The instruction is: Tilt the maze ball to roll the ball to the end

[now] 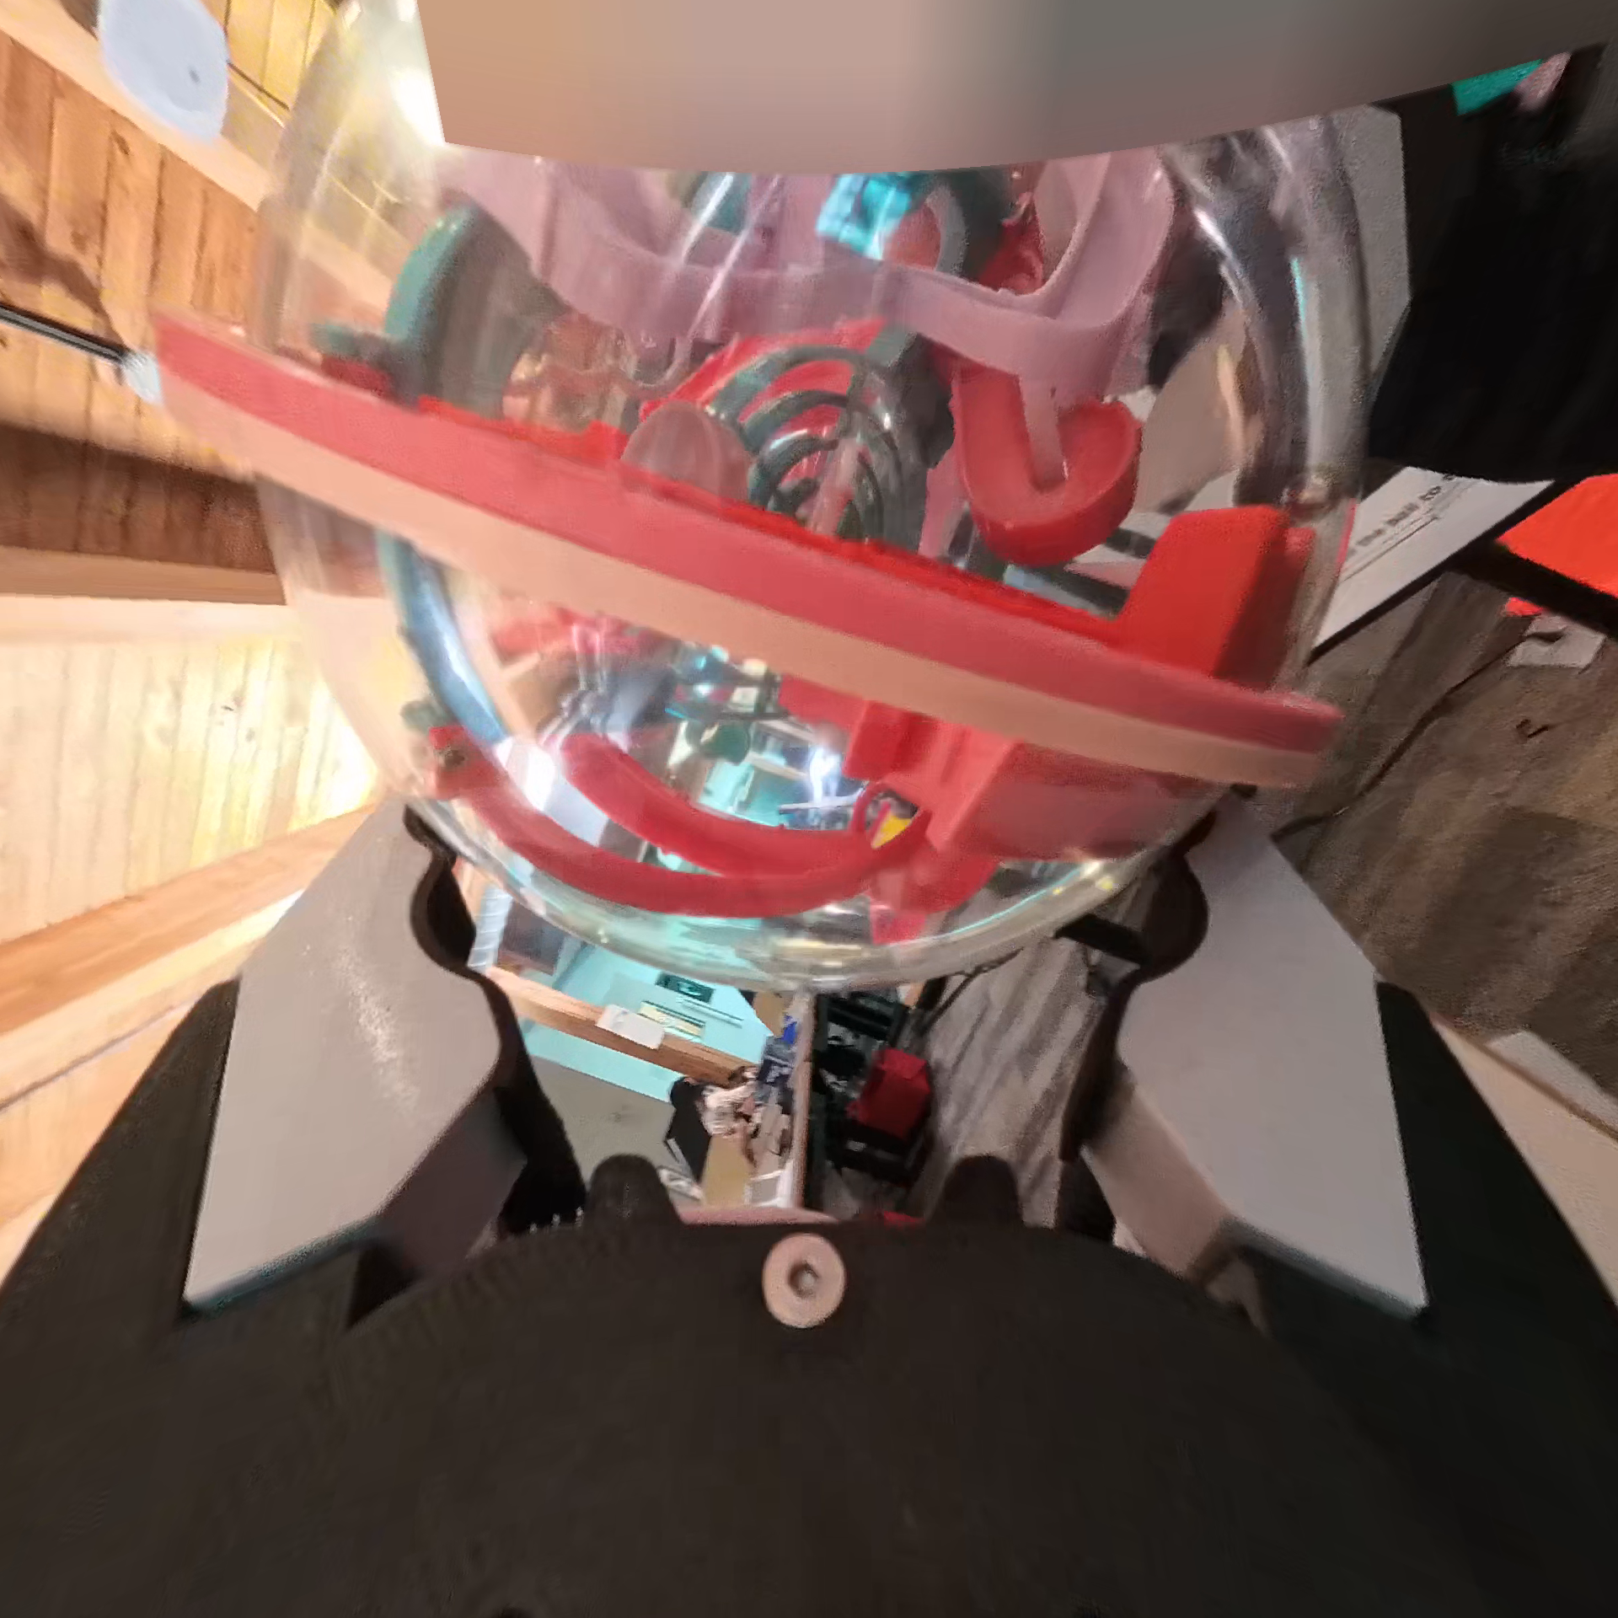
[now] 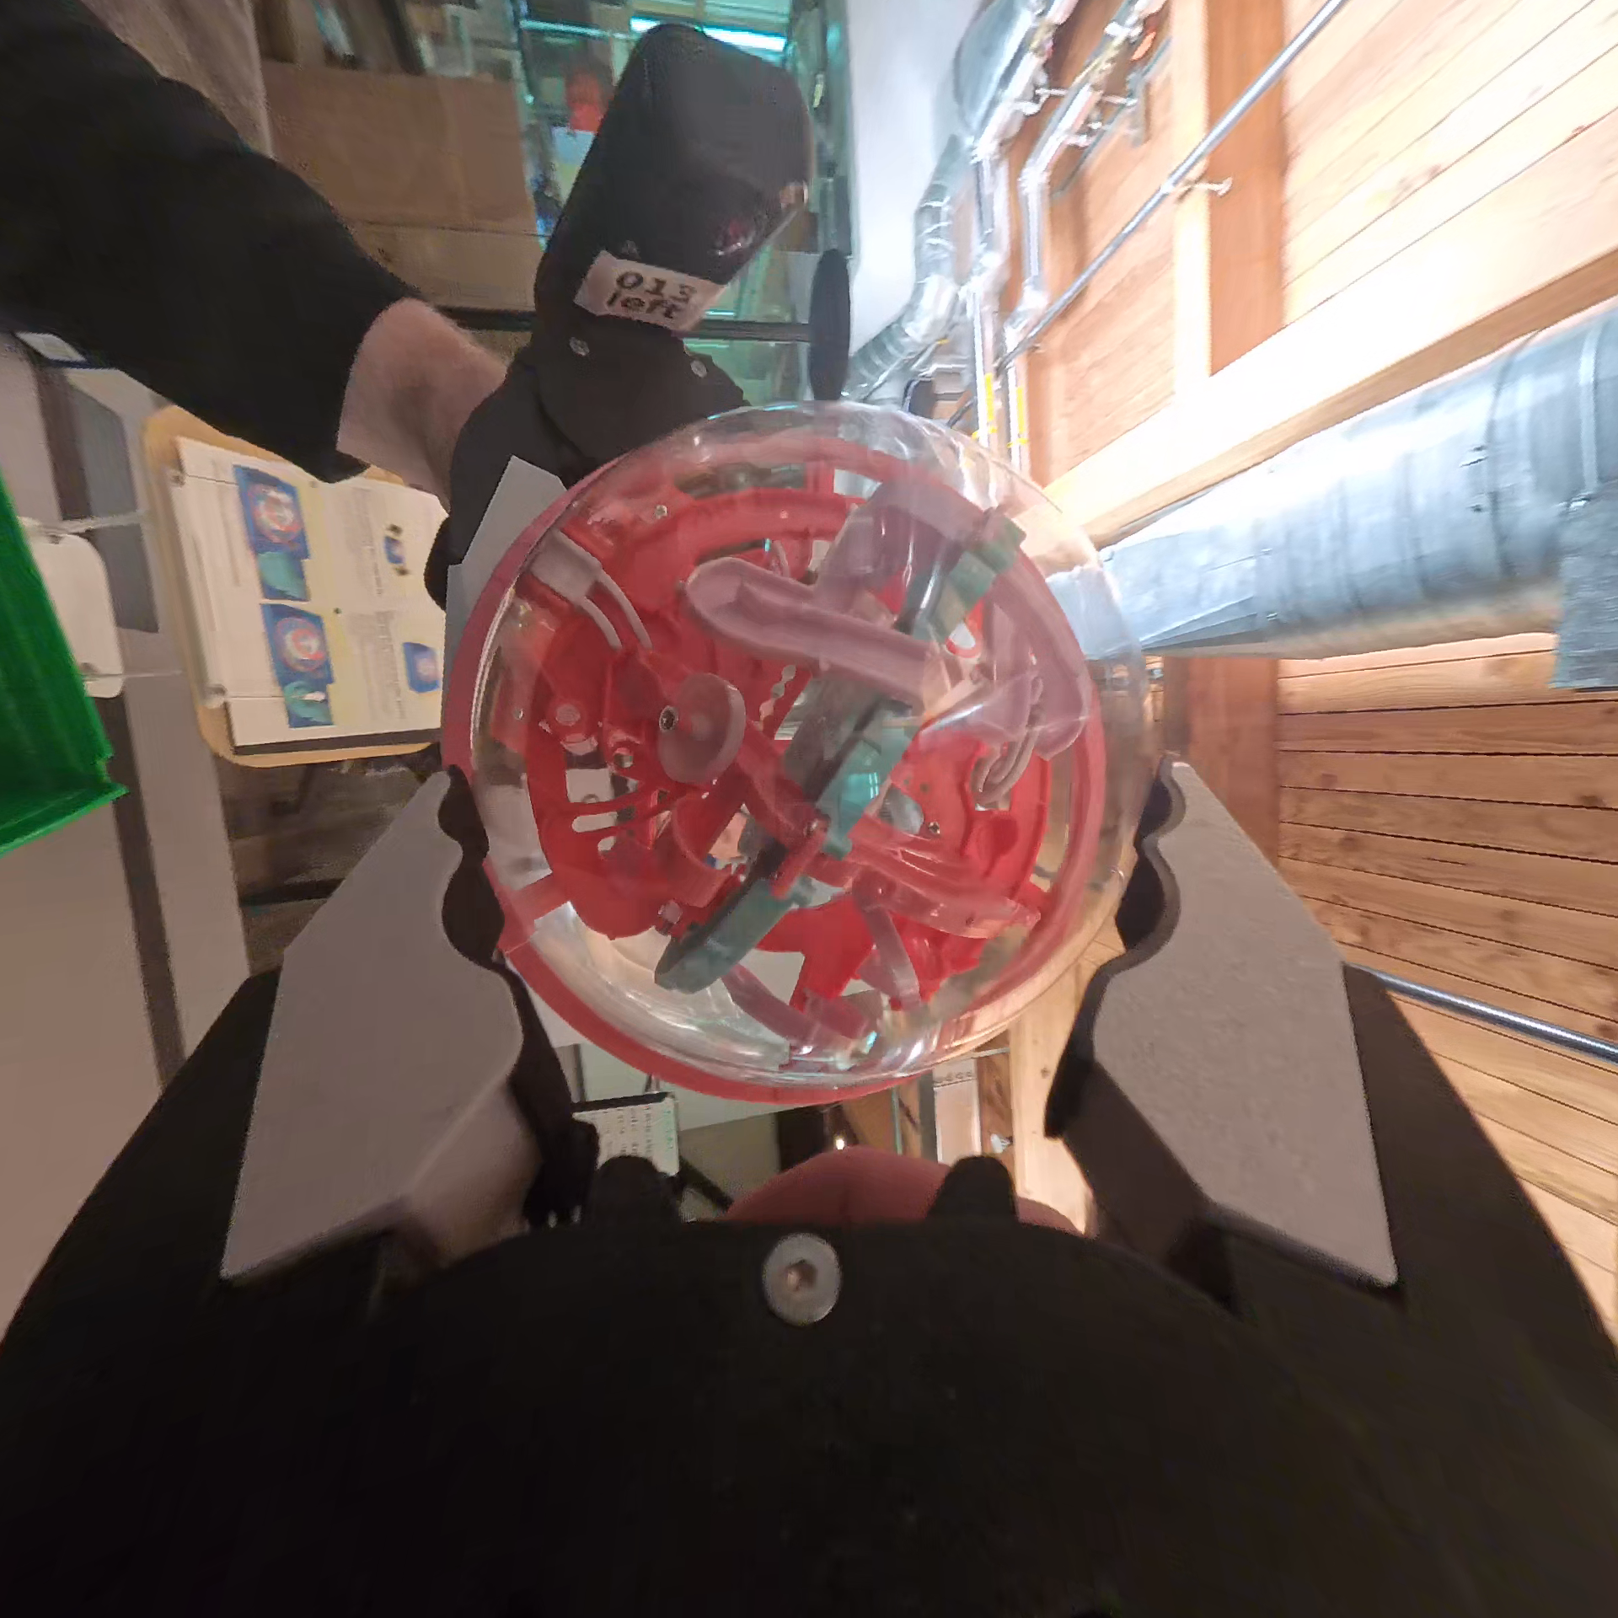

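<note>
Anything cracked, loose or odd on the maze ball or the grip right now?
Nothing stands out. The maze ball looks whole: clear shell unbroken, red rim continuous, tracks in place. Both the right gripper and left gripper cradle it wide open-jawed. The left view is blurred, so fine cracks can't be ruled out.

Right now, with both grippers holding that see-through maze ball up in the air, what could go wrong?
1. The maze ball is smooth, round, clear plastic. The right gripper touches it only at the sides, so a sharp tilt might let it slip and fall.
2. The left gripper cradles just the lower curve; if the two grippers twist differently, one may lose its hold.
3. The left wrist view is blurred, suggesting fast motion, which could knock the little ball off its track.
</note>
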Available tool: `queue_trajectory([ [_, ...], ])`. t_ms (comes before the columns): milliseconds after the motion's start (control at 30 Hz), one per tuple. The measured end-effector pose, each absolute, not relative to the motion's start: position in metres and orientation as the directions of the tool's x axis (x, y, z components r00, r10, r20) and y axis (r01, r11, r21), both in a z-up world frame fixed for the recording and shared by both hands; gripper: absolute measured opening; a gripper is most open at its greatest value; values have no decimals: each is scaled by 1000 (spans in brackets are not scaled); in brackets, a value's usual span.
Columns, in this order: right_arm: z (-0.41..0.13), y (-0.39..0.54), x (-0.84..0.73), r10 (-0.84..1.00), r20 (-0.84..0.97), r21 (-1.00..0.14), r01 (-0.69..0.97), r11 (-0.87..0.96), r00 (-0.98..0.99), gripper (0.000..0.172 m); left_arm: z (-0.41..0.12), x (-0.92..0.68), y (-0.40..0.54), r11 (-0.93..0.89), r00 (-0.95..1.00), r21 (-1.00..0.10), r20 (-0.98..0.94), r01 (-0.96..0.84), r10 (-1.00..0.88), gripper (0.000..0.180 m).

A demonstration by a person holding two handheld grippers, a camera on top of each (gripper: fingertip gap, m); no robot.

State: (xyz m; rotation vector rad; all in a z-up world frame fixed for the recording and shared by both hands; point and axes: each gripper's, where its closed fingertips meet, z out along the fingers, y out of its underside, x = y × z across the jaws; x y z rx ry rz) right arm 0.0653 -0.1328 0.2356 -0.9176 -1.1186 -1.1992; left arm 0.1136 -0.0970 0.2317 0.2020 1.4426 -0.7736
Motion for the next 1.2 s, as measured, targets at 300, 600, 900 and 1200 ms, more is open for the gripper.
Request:
queue_trajectory([
  [300,257,-166,52,-339,941,70,985,159,-13,143,262,87,-130,805,70,-167,-966,570,-250,153],
  [600,273,-170,41,-313,930,215,976,31,-195,143,282,77,-136,771,214,-92,-934,631,-286,155],
  [900,288,-165,19,-275,870,392,912,-119,-410,144,305,67,-133,751,331,-30,-885,660,-327,156],
  [1200,295,-151,7,-132,834,496,832,-247,-536,144,314,65,-121,692,343,-75,-826,718,-446,157],
])
